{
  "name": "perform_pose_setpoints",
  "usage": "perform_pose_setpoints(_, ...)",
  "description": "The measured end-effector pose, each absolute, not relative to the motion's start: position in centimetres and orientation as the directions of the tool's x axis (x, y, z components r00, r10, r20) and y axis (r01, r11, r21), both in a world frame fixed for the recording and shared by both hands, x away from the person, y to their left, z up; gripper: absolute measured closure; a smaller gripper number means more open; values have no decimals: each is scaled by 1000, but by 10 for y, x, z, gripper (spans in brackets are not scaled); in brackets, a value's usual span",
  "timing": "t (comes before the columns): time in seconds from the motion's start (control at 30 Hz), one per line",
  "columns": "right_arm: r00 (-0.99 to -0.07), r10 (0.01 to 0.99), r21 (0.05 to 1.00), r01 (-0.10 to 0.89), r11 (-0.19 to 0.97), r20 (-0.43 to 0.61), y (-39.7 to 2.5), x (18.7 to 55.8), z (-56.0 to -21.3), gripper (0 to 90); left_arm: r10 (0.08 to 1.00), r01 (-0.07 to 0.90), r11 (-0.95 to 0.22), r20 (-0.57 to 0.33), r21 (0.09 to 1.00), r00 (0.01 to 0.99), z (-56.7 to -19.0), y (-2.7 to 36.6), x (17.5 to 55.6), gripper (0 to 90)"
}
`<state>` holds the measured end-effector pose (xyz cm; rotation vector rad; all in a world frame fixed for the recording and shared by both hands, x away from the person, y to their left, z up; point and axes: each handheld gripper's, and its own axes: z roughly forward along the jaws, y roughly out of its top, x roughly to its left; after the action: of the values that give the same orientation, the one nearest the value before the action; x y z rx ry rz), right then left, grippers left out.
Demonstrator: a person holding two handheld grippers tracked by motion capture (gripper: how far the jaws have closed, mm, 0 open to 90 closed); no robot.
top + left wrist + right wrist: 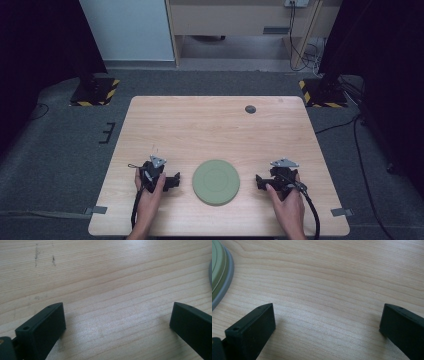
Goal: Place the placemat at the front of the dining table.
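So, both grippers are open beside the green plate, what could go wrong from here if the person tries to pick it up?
1. The green plate lies flat on the table, so open jaws may slide over its low rim and just push it.
2. It sits close to the table's near edge; a push toward the person could send it off.
3. The left gripper and right gripper flank it, so closing in together they might collide.

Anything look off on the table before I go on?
Nothing stands out. The green plate lies flat between the left claw and right claw, both open and empty. Only a few faint dark scuffs mark the wood.
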<state>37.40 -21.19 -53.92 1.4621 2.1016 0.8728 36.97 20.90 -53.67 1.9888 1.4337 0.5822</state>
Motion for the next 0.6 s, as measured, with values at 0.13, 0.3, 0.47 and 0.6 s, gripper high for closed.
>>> perform_pose_setpoints(0.13, -373, 928, 706, 659, 262, 4, -210, 377, -539, 4, 947, 678, -231, 0, 698, 322, -537, 209, 370, 0)
perform_pose_setpoints(0.3, -360, 933, 707, 661, 251, 5, -209, 376, -539, 4, 942, 674, -241, 0, 698, 337, -537, 211, 369, 0)
perform_pose_setpoints(0.47, -402, 916, 713, 647, 272, 15, -207, 371, -534, 85, 932, 659, -243, -16, 712, 361, -535, 212, 366, 23)
perform_pose_setpoints(0.6, -461, 887, 733, 608, 306, 12, -201, 364, -530, 70, 919, 637, -266, -9, 723, 394, -532, 208, 362, 23)
